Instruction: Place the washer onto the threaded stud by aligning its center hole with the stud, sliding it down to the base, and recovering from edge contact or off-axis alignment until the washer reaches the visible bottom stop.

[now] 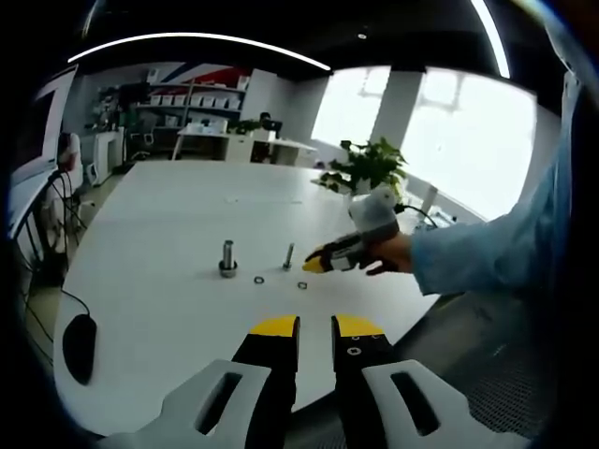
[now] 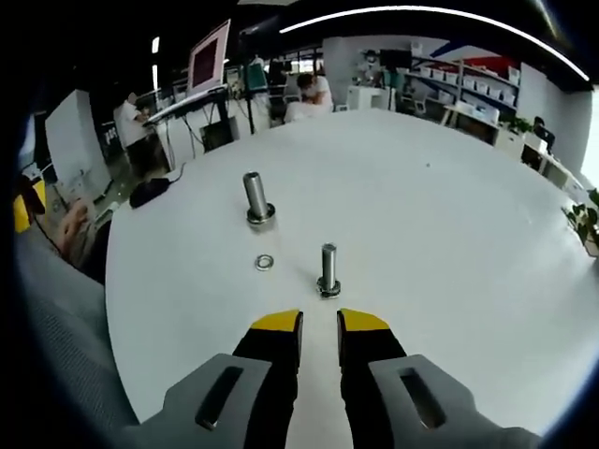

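Left gripper view
- Left gripper [image 1: 315, 327]: jaws are held slightly apart, a narrow gap seen between the yellow tips; nothing is gripped or touched; it is held above the near edge of the white table [image 1: 168, 234].
- Right gripper [image 1: 316, 264]: entered from the right, carried by a hand [image 1: 388, 254] in a light blue sleeve; tip lowered close to the table. Jaw spacing cannot be told at this size.
- Studs: larger stud [image 1: 227, 257] and thinner stud [image 1: 288, 256] are seen upright, apart from each other.
- Washer [image 1: 259, 279]: lying flat on the table between the studs, nearer the camera. A second small ring [image 1: 303, 284] is noted just under the right gripper's tip; its type is hard to make out.

Right gripper view
- Right gripper [image 2: 319, 324]: jaws slightly apart, empty, touching nothing.
- Thinner stud [image 2: 328, 270]: upright just ahead of the tips; base ring indistinct.
- Washer [image 2: 264, 262]: flat on the table, left of that stud, not on it.
- Larger stud [image 2: 256, 199]: upright, farther back.
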